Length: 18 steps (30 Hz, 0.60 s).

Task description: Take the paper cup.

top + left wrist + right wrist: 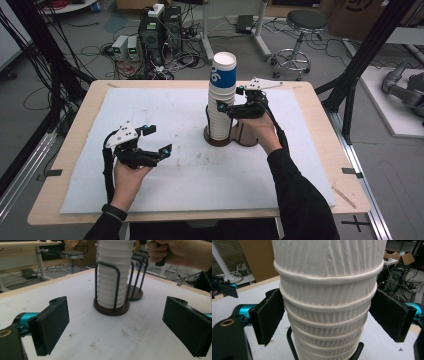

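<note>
Tongs on the person's left, the left gripper [159,139], are hovering released over the white table mat [165,107], jaws spread wide with nothing between them; the tall stack of ribbed white paper cups [113,272] is standing well ahead of them in its black wire holder with a round dark wooden base [111,308]. Moving rightward, the right gripper [327,315] is straddling that stack partway up, its pads [270,315] sitting just beside the cup walls, the left one perhaps touching, not yet clenching. Judging from this, squeezing across several nested rims risks lifting a clump rather than one cup. Pulling sideways instead of upward could be dragging the stack against the wire uprights and tipping the holder.
</note>
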### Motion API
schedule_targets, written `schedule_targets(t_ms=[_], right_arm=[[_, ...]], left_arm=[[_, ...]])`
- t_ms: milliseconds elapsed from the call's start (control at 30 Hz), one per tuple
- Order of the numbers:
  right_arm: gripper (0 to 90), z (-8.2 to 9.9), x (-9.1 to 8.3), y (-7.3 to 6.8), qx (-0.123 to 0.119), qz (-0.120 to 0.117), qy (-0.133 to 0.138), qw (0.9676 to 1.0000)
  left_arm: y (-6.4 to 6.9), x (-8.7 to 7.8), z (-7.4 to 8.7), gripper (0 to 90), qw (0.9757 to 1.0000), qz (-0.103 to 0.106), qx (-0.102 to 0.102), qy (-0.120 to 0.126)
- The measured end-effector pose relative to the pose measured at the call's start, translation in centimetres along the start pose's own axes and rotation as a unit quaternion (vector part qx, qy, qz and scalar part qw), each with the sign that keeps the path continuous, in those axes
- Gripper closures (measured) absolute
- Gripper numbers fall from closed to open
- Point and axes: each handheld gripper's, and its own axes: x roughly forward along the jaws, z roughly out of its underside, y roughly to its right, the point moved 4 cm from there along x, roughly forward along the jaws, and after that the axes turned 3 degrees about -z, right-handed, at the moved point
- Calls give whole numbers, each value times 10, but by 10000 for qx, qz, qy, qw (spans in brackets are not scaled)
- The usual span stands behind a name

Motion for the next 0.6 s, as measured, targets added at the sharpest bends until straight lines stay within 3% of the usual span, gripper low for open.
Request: schedule_targets(t_ms=[133,367,500,600], right_arm=[[140,0,0,0,8,1,-6,10000],[140,0,-1,0,15,-20,-10,10000],[140,1,-2,0,16,-5,6,10000],[140,1,-2,-1,14,1,0,10000]], left_arm=[[3,5,-13,69,9999,-52,143,4],[5,21,-49,70,9997,-50,190,133],[1,35,-76,114,9995,188,-23,271],[0,51,-103,114,9993,265,24,273]])
